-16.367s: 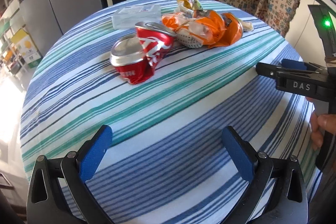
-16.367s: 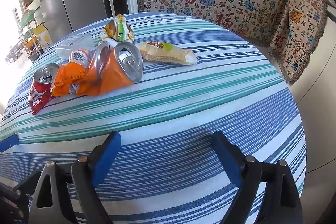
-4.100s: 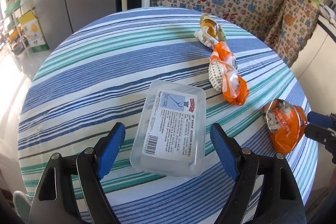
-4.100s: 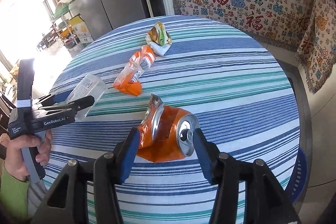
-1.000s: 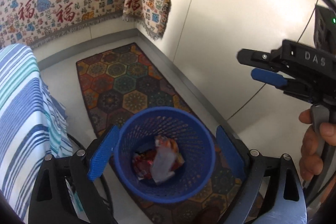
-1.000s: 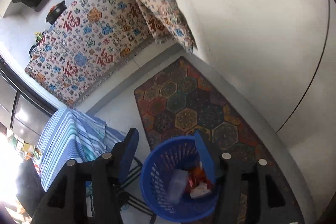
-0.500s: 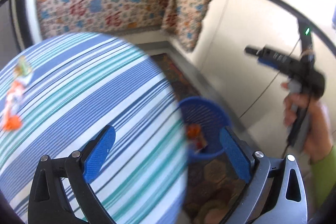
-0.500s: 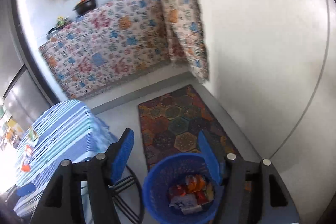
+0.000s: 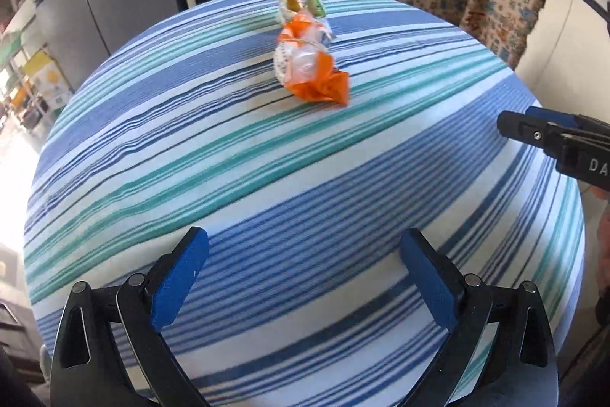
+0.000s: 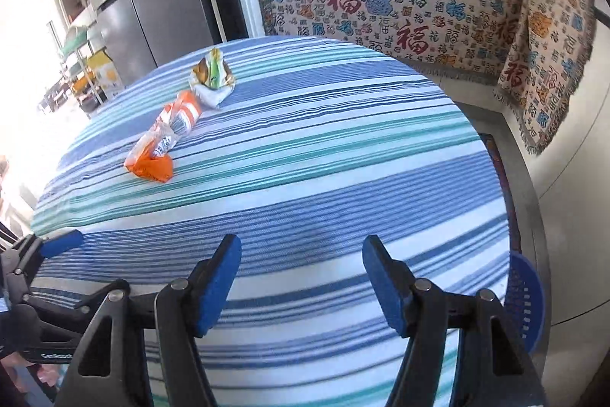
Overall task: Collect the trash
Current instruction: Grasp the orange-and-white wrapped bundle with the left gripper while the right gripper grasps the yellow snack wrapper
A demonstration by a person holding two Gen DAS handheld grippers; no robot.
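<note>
- Left gripper (image 9: 305, 277): at 6 o'clock of the left wrist view, tilted down over the near edge of the round table (image 9: 343, 201) w/ striped cloth. Jaws spread wide, nothing between the blue pads; they've just been opening further. Released.
- In the right wrist view the left gripper's blue tip shows at 9 o'clock, low over the table's near-left edge; a bit of the holding hand (image 10: 42, 374) at about 8 o'clock, blurred.
- Orange wrapper (image 9: 309, 67): crumpled, lying on the cloth at about 12 o'clock of the left view, well apart from both grippers.
- Green-yellow wrapper (image 9: 299, 0): just behind the orange one, toward the far table edge; they look to be touching, can't tell for sure.
- Right gripper (image 10: 301, 281): at 6 o'clock of its own view, angled down over the near table edge. Jaws part-open, empty; just been opening. Released.
- In the left view its black finger w/ blue pad pokes in at 3 o'clock, level w/ the table's right edge.
- Blue basket (image 10: 528, 292): on the floor at about 4 o'clock of the right view, partly hidden by the table rim; contents not visible.
</note>
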